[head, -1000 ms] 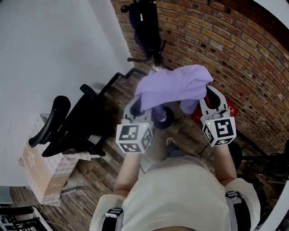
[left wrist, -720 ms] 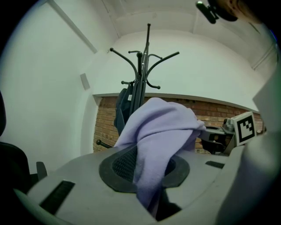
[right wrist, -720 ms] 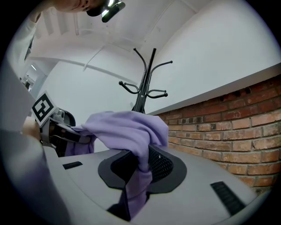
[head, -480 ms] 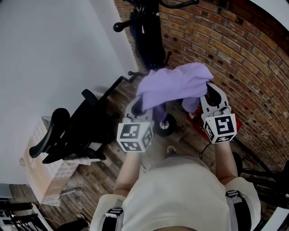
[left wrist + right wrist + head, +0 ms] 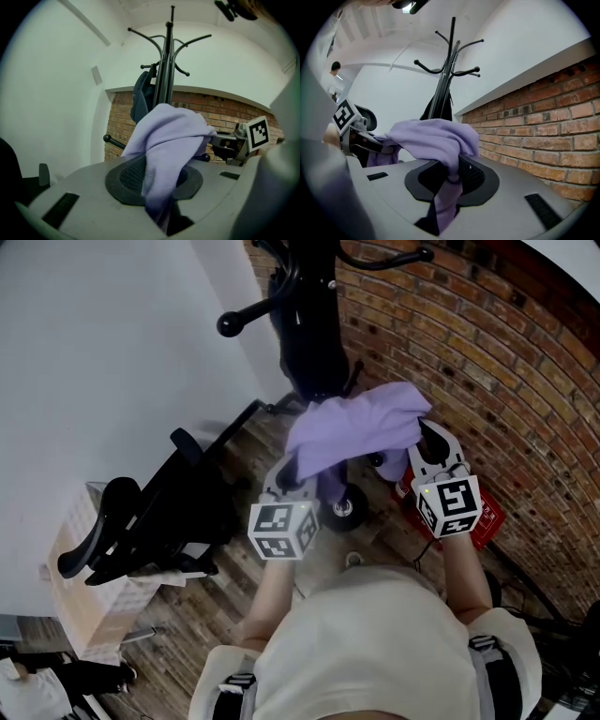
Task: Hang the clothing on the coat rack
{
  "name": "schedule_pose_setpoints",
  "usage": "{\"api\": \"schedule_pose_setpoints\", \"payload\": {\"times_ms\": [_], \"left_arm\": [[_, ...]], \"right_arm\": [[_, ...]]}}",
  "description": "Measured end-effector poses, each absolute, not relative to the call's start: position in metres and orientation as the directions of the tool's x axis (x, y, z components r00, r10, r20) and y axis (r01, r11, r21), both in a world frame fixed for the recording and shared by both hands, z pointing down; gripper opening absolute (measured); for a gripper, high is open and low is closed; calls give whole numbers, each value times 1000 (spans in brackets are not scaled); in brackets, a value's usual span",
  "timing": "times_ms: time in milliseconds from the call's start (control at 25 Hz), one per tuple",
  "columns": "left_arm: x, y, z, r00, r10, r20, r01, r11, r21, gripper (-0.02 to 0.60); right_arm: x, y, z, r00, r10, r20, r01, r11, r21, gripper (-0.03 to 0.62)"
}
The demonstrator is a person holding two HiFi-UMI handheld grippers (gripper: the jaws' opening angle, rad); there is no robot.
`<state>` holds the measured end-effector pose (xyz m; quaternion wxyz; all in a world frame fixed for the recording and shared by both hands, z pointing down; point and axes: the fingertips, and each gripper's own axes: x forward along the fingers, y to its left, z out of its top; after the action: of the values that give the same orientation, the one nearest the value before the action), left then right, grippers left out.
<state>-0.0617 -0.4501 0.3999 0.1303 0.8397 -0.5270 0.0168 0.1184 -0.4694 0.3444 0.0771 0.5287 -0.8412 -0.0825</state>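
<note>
Head view: purple shirt (image 5: 356, 427) slung between left gripper (image 5: 289, 470) and right gripper (image 5: 427, 439), coat rack (image 5: 305, 324) at 12 o'clock.
Left gripper view: jaws nearly closed, pinching the shirt, rack at 12.
Right gripper view: jaws clamped on the shirt too, brick wall (image 5: 543, 140) at 3.

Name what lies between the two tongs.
A purple garment spans the gap, pinched by the left tongs and the right tongs; the head view shows it.

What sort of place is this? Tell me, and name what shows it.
Probably an office or workspace corner: a black office chair, a coat rack by a brick wall, and a wood-plank floor.
</note>
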Motion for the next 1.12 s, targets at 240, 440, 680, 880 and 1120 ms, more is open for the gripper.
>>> {"api": "schedule_pose_setpoints", "payload": {"times_ms": [240,440,680,880,1120], "left_arm": [[-64,-457,431,423,-879,220,-899,-377,223,74],[-66,-462,455,397,-881,257,-913,-353,203,74],[-65,-467,485,388,-869,308,-918,-335,212,74],[-57,-469,512,399,-841,365,-916,-344,208,74],[-39,-466,533,426,-815,393,-904,-377,199,74]], "right_arm": [[116,-486,377,-444,-889,111,-865,458,204,55],[114,-495,398,-455,-878,148,-858,477,191,55],[110,-500,420,-471,-862,187,-852,499,158,55],[104,-499,439,-484,-846,223,-842,519,143,55],[94,-492,462,-506,-823,259,-827,548,127,55]]}}
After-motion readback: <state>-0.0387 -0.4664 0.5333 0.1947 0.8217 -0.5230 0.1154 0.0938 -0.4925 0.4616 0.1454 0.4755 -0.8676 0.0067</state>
